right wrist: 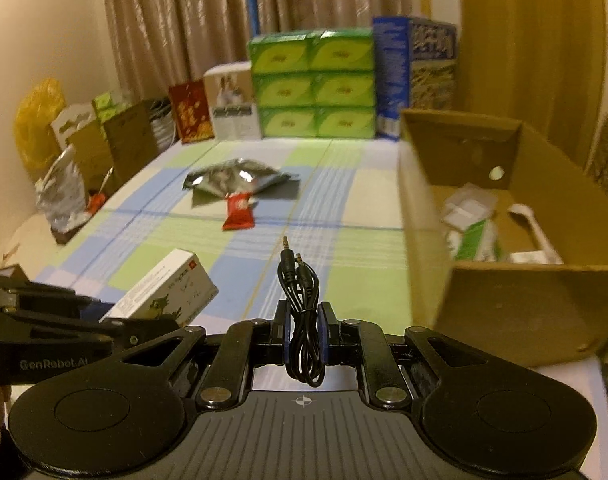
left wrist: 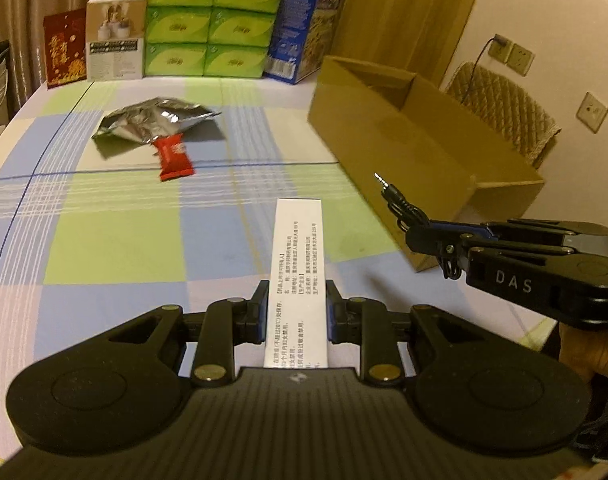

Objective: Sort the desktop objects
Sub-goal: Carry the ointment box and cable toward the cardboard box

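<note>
Our left hand-held gripper (left wrist: 296,312) pinches a white box (left wrist: 296,276) above the counter (left wrist: 115,240); our right hand-held gripper (right wrist: 304,330) pinches a coiled black cable (right wrist: 301,320), labelled "DAS" on its side. Open checked cloth lies ahead. The cardboard box (right wrist: 516,304) stands right; only the right view shows its contents.

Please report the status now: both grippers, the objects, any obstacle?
Left gripper shut on white box. Right gripper shut on black audio cable. Cardboard box open, path clear.
</note>
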A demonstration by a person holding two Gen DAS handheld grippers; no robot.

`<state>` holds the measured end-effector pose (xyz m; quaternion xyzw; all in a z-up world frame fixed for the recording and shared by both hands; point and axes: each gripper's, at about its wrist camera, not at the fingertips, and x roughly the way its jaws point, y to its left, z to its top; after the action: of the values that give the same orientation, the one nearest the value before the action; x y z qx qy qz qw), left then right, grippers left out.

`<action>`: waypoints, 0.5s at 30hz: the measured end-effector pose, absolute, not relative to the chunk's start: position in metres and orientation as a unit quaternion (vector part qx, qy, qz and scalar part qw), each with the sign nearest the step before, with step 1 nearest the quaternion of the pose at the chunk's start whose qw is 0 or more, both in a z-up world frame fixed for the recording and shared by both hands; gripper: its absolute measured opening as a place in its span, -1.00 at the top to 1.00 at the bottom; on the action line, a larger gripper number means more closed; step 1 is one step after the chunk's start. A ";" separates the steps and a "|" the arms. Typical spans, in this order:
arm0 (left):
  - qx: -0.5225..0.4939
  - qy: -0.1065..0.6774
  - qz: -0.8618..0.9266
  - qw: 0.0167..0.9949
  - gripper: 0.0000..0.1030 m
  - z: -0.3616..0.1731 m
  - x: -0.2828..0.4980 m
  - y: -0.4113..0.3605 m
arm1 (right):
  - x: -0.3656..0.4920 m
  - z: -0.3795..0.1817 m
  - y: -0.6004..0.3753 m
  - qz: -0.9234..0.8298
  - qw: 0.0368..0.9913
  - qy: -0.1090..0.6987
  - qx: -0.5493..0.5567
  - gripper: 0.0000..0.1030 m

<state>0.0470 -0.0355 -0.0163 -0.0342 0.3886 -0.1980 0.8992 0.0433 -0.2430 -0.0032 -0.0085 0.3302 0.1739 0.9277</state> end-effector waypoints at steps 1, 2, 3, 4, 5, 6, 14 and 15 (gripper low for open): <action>-0.034 0.386 -0.200 0.900 0.58 -0.013 0.044 -0.039 | 0.039 0.002 -0.247 0.171 0.930 0.326 -0.006 0.80; -0.034 0.383 -0.203 0.900 0.58 -0.008 0.041 -0.044 | 0.036 0.007 -0.251 0.167 0.932 0.322 -0.004 0.80; -0.034 0.381 -0.205 0.901 0.58 -0.004 0.039 -0.049 | 0.032 0.013 -0.255 0.163 0.934 0.317 -0.002 0.80; -0.033 0.377 -0.208 0.902 0.58 0.000 0.037 -0.054 | 0.029 0.017 -0.260 0.159 0.937 0.312 0.001 0.80; -0.031 0.375 -0.210 0.903 0.58 0.004 0.036 -0.059 | 0.027 0.022 -0.265 0.153 0.939 0.308 0.004 0.80; -0.030 0.372 -0.213 0.903 0.58 0.008 0.034 -0.064 | 0.025 0.027 -0.270 0.148 0.941 0.304 0.007 0.80; -0.011 0.352 -0.238 0.905 0.58 0.036 0.025 -0.108 | 0.011 0.058 -0.316 0.112 0.954 0.276 0.022 0.80; -0.009 0.350 -0.241 0.905 0.58 0.039 0.024 -0.112 | 0.009 0.061 -0.321 0.108 0.956 0.272 0.024 0.80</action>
<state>0.0238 -0.1124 0.0388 -0.0093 0.3499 -0.2408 0.9053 0.0086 -0.3211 0.0608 0.0238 0.2724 0.1081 0.9558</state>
